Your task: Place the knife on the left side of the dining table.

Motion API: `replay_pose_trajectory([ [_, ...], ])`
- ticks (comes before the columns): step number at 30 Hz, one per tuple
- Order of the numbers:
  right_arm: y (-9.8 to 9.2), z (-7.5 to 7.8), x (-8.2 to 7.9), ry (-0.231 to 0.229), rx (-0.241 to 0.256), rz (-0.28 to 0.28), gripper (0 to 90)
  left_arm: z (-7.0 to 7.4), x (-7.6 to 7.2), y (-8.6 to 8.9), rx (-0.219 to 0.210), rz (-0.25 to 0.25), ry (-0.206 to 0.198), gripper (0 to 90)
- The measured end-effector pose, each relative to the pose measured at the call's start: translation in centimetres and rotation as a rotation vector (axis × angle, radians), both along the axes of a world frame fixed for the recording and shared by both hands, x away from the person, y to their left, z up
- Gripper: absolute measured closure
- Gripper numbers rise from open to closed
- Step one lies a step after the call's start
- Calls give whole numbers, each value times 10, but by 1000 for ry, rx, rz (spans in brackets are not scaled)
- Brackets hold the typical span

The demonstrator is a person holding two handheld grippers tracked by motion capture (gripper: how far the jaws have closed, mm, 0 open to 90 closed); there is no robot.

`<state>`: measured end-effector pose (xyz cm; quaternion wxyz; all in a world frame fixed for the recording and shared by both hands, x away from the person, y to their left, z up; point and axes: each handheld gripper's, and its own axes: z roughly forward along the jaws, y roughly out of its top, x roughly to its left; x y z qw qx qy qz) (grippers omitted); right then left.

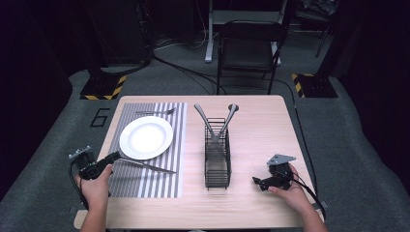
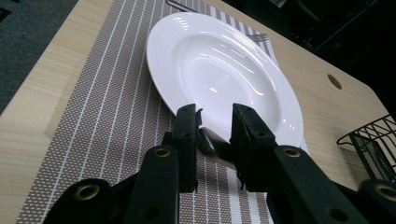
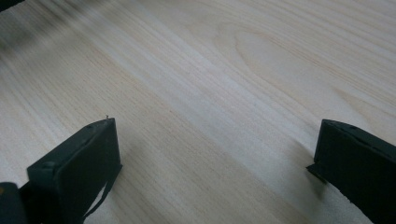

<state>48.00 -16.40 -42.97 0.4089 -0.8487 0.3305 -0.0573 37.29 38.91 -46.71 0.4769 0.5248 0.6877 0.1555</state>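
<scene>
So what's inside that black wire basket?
Two utensils stand in the black wire basket, handles leaning apart and crossing like an X: one tilts left, the other right. Their lower ends are hidden in the mesh, so I can't tell what kind they are.

On the tabletop are counted one plate, one striped placemat, one wire basket, one fork, one knife and two utensils in the basket.

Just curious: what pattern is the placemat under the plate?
Grey with thin white stripes; the placemat shows best in the left gripper view.
</scene>
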Motion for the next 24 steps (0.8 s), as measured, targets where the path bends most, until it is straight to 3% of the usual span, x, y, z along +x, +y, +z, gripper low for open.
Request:
replay_pose_trajectory([
  [18,0,0,0,0,0,-1,0,-18,2,11,-19,-14,16,710],
  [24,0,0,0,0,0,0,0,-21,3,13,-32,-9,40,707],
])
